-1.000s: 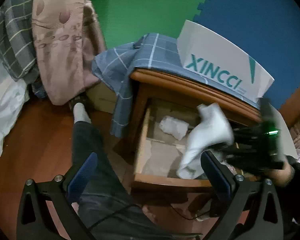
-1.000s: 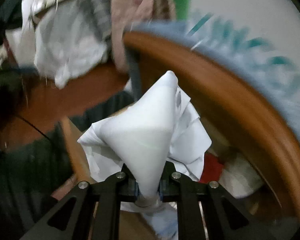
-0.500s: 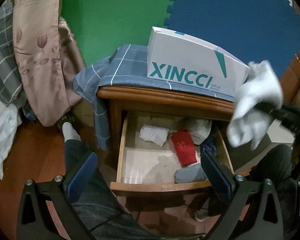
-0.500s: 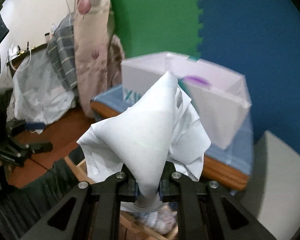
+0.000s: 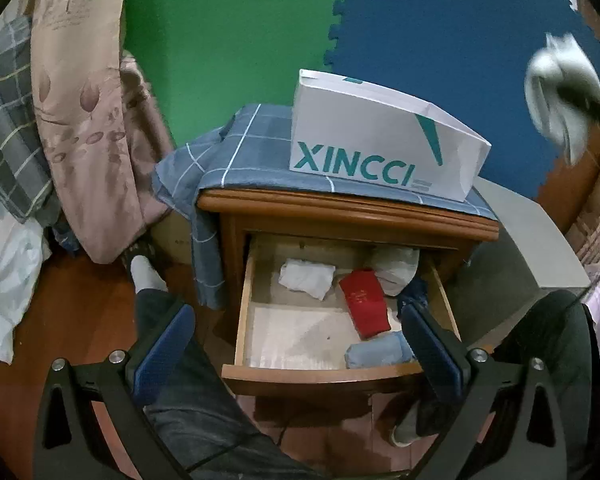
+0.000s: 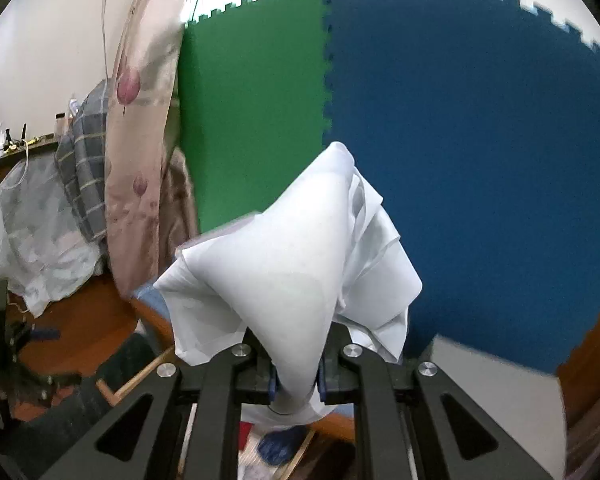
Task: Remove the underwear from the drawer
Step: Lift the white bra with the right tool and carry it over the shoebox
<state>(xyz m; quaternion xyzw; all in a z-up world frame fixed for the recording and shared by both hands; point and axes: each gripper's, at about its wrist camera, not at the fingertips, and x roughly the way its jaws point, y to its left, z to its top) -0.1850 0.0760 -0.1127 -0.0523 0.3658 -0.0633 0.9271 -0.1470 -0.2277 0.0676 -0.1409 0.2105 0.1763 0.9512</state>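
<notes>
The white underwear (image 6: 284, 280) fills the middle of the right wrist view, bunched into a peak, and hides most of what lies past it; its lower end is pinched between the blue pads of the right claw (image 6: 294, 386), which are pressed together on the cloth. In the left wrist view the same underwear (image 5: 560, 88) is only a pale blur at 2 o'clock, high in front of the blue mat (image 5: 440, 40) and well clear of the drawer (image 5: 320, 372); the dark bar crossing it cannot be made out. The left claw (image 5: 296, 344) is spread wide with nothing between its pads, at 6 o'clock over the drawer front. The drawer is pulled out of the nightstand (image 5: 340, 208) and holds a crumpled white cloth (image 5: 306, 278) at its back left, a red packet (image 5: 364, 304) in the middle, a pale bundle (image 5: 396, 268) half tucked under the top edge at the back right, and a grey-blue roll (image 5: 376, 354) at the front right, partly hidden by the claw's right finger. Something dark blue beside the red packet is too hidden to name. On the nightstand a checked cloth (image 5: 252, 148) lies under a white box (image 5: 380, 136) marked XINCCI. A person's trouser leg (image 5: 188, 400) is cut off at 7 o'clock.
</notes>
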